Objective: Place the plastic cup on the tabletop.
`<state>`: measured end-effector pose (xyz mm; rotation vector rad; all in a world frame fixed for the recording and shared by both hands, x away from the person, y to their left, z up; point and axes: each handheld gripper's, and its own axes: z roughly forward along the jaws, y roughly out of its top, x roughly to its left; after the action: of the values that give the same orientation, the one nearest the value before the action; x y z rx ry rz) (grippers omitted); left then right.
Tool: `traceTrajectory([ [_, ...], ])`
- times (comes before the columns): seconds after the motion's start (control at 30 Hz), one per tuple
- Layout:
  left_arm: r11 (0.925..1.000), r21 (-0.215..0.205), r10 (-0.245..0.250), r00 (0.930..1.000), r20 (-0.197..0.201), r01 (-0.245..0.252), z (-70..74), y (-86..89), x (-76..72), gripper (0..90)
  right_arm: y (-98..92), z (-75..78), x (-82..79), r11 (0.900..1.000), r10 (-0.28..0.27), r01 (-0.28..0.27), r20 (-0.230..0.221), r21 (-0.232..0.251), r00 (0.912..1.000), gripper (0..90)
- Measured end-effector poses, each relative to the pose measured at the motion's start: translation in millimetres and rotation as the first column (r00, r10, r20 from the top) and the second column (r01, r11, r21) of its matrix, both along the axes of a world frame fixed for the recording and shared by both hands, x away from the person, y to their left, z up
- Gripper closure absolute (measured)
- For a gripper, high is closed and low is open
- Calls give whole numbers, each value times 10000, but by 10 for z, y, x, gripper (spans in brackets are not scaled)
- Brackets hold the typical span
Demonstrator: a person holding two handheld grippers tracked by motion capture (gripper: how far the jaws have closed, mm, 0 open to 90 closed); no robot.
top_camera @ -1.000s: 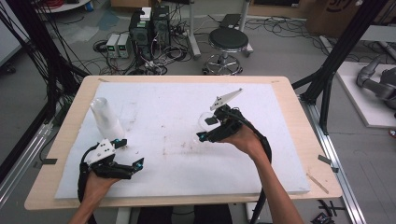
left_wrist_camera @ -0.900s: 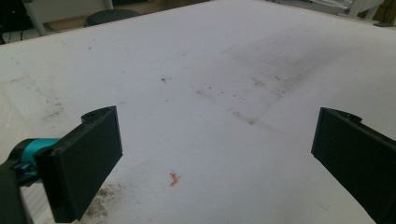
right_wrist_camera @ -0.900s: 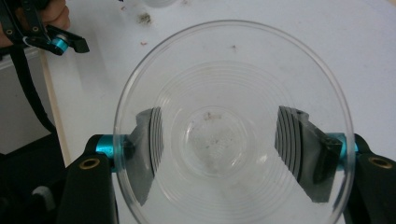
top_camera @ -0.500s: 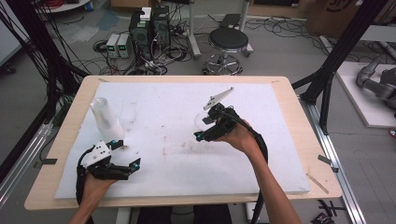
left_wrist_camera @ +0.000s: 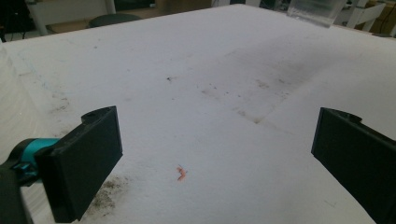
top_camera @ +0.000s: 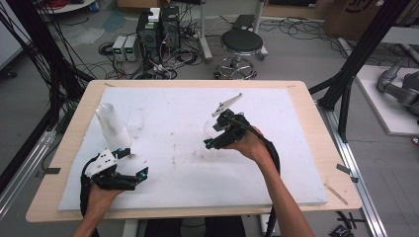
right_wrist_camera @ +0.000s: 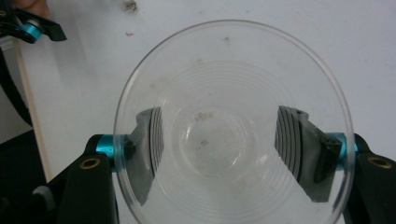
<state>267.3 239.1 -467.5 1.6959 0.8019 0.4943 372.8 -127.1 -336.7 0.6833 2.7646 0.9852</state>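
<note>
cup stack far left, middle open

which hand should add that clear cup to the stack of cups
Right. The right tool is already shut on the clear cup, held above the white mat. The left tool is open and empty, beside the stack of cups.

Clear cup, black fingers, white sheet
The clear cup shows ringed ridges; black fingers carry teal accents; the white sheet on the tan counter bears dark smudges.
</note>
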Motion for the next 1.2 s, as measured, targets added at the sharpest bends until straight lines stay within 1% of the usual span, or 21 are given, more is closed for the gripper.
traceTrajectory([
  [0.1,10000,-31,-62,10000,42,62,-1,7,1,18,63,-76,21,9999,-10,12,142,-164,9999,327],
  [0.13,10000,-27,-81,10000,34,81,-1,8,2,18,86,-103,28,9998,-60,62,94,-204,9999,327],
  [0.17,10000,-36,-90,10000,28,90,-2,7,3,18,114,-126,33,9993,-61,64,85,-361,9999,327],
  [0.2,9999,-46,-103,9999,17,103,-2,5,2,18,142,-144,38,9982,-53,63,178,-594,9998,326],
  [0.23,9999,-42,-100,9999,25,100,-2,4,1,18,170,-165,46,9974,-41,62,293,-716,9996,326],
  [0.37,9999,45,-161,9999,58,161,-1,2,1,18,260,-225,83,9947,-112,151,387,-1016,9992,326],
  [0.5,9999,38,-159,9999,55,159,-1,0,1,23,348,-295,96,9917,-60,103,337,-1280,9994,326],
  [0.57,9998,46,-192,9998,80,191,-1,3,-1,23,372,-339,108,9921,-94,116,182,-1250,9998,326],
  [0.6,9998,43,-200,9998,89,200,0,3,-4,23,387,-369,112,9911,-173,187,114,-1315,9998,326],
  [0.67,9998,35,-186,9997,128,186,-2,1,-5,23,419,-434,122,9873,-190,202,93,-1578,9998,326],
  [0.77,9997,23,-252,9996,119,252,-1,4,-2,23,451,-497,127,9856,-194,204,79,-1681,9998,326],
  [0.83,9997,-23,-252,9996,94,252,-2,5,-4,23,470,-532,133,9826,-215,219,44,-1844,9998,326],
  [0.9,9996,-25,-269,9996,75,269,-2,6,-3,23,492,-561,140,9786,-200,216,103,-2045,9997,325],
  [1.07,9996,-52,-279,9996,48,280,-3,9,4,23,509,-572,152,9804,-222,249,158,-1955,9996,326],
  [1.2,9996,-98,-281,9996,5,281,-4,13,5,23,506,-586,165,9789,-279,310,180,-2020,9994,320],
])
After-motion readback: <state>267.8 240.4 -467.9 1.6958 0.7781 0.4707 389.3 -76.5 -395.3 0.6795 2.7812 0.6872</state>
